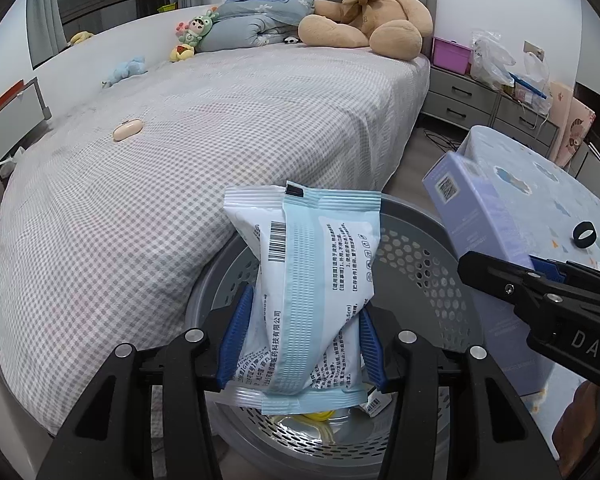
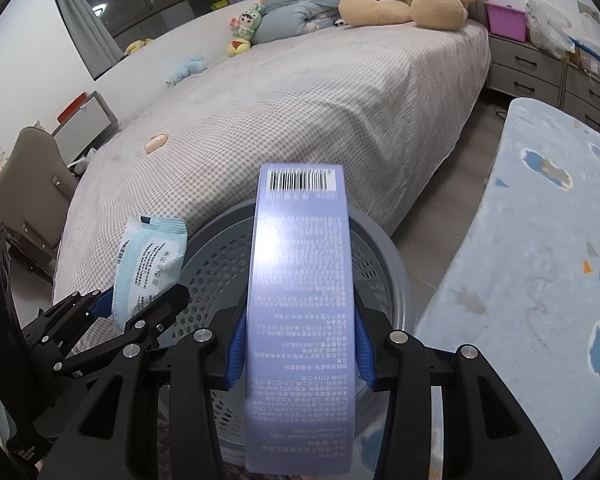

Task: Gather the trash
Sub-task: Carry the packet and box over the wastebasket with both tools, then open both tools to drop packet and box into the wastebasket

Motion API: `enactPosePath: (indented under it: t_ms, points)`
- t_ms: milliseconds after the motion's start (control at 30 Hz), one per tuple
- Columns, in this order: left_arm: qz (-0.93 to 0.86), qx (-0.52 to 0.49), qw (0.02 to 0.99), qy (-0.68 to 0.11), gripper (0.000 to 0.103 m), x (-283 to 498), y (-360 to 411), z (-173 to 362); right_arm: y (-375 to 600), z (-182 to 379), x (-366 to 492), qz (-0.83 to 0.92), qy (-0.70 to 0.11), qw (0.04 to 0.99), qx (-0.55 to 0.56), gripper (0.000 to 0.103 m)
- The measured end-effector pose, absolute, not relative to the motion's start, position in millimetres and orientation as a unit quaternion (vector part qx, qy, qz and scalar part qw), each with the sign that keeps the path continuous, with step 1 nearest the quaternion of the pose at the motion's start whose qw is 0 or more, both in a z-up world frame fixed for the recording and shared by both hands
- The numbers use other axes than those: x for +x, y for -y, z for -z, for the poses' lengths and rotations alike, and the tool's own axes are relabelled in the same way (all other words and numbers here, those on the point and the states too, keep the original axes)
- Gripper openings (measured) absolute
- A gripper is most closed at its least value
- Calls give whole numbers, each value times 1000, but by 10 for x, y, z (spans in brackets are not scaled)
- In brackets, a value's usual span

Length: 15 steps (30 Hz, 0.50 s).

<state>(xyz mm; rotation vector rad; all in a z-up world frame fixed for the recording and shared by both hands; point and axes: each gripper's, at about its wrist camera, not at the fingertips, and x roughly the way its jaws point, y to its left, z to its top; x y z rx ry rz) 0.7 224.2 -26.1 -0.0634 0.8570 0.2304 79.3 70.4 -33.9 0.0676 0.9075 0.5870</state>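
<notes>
My left gripper (image 1: 300,336) is shut on a white and light-blue plastic packet (image 1: 304,280) and holds it upright over the grey perforated trash basket (image 1: 420,264). My right gripper (image 2: 300,352) is shut on a long lavender toothpaste box (image 2: 300,300) and holds it over the same basket (image 2: 212,280). The box also shows at the right of the left wrist view (image 1: 488,232), the packet at the left of the right wrist view (image 2: 148,264). Some yellow and white scraps (image 1: 320,418) lie in the basket's bottom.
The basket stands on the floor against a bed with a checked cover (image 1: 220,140). On the bed lie a pink case (image 1: 128,130), small toys and a big teddy bear (image 1: 364,12). A blue patterned table (image 2: 540,260) with a black ring (image 1: 583,235) is at the right. Grey drawers (image 1: 460,96) stand behind.
</notes>
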Motion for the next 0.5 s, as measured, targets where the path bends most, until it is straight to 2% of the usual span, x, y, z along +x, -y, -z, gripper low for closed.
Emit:
enactPosePath:
  t_ms: [67, 100, 133, 200, 300, 500]
  points:
    - [-113, -32, 902, -415, 50, 5, -2250, 261, -712, 332, 795, -282, -429, 857, 32, 46]
    - [-114, -33, 902, -415, 53, 4, -2255, 262, -716, 325, 802, -284, -427, 858, 33, 50]
    - [-115, -33, 902, -415, 61, 2, -2261, 263, -714, 312, 796, -284, -424, 859, 34, 55]
    - [-119, -32, 904, -411, 66, -13, -2265, 246, -710, 290, 792, -281, -418, 863, 33, 58]
    - [-122, -32, 904, -410, 69, -21, -2267, 243, -691, 281, 804, -281, -418, 863, 38, 58]
    - [-125, -32, 904, -408, 70, -27, -2281, 237, -676, 291, 816, -279, -420, 863, 41, 58]
